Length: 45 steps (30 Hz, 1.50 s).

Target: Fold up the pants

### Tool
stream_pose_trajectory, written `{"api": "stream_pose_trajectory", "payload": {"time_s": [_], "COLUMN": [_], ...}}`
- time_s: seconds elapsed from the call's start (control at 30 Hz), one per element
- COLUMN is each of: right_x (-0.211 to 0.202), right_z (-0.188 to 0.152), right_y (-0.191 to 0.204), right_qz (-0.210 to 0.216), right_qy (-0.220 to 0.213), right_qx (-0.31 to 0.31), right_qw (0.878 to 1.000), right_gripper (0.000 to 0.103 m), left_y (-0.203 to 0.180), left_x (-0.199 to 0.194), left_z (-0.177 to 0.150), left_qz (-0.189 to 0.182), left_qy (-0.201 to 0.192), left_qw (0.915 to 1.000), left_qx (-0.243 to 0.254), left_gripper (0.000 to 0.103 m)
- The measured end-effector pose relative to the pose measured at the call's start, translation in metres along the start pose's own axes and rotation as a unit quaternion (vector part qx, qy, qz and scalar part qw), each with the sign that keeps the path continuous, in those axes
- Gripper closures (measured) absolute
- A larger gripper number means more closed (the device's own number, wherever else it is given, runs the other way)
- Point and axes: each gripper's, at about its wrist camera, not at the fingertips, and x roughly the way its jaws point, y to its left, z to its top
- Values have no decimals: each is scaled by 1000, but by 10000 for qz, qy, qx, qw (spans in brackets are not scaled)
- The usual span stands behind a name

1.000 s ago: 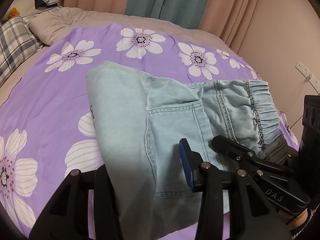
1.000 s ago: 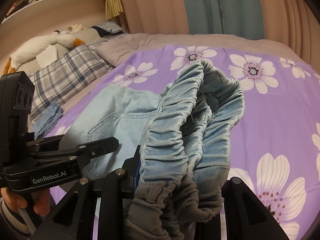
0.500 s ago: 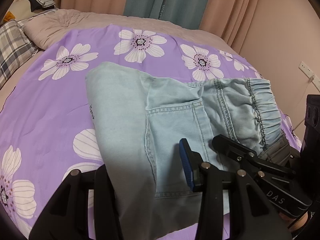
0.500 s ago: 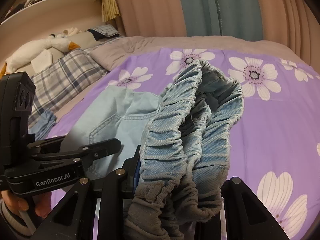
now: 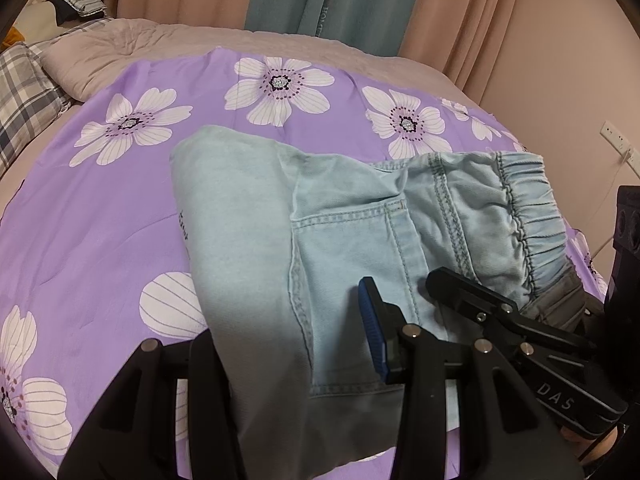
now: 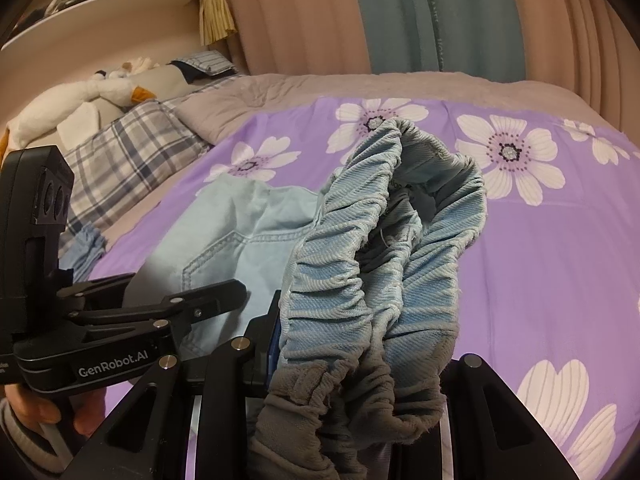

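Your left gripper has its fingers spread apart with the pants draped between them, the blue-padded finger resting on the denim just beside the back pocket, so it's not pinching anything as far as the left wrist view shows. Your right gripper is a different story: the bunched elastic waistband is piled up between its fingers and rises above them in a thick ruffled loop. It looks clamped on that waistband, though the cloth hides the fingertips themselves. From the right wrist view you can also see your left hand wrapped around the other gripper's handle, low at the left edge. The pants are light blue denim, lying folded on the purple flowered sheet on the bed, with the folded leg end pointing away from you and the waistband end nearest the right gripper. Off to the side there's a plaid pillow, a stuffed goose and pink and teal curtains behind the bed.
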Motion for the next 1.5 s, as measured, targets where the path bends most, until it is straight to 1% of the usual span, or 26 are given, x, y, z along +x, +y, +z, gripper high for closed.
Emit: {"api": "stream_pose_trajectory", "payload": {"time_s": [0.47,1.3,1.5], "right_x": [7,8,16], "right_z": [6,5,9], "right_y": [-3,-3,-8], "right_qz": [10,1,13], "right_qy": [-3,-5,29], "right_qx": [20,21,47], "right_qw": [10000,10000,10000], "right_gripper": [70,70,70], "left_y": [0,3,7], "left_x": [5,19,27], "left_z": [0,7,11], "left_qz": [11,32,30], "left_qy": [18,70,112], "left_qw": [10000,10000,9999], "left_qx": [1,23,29], "left_gripper": [62,62,62]}}
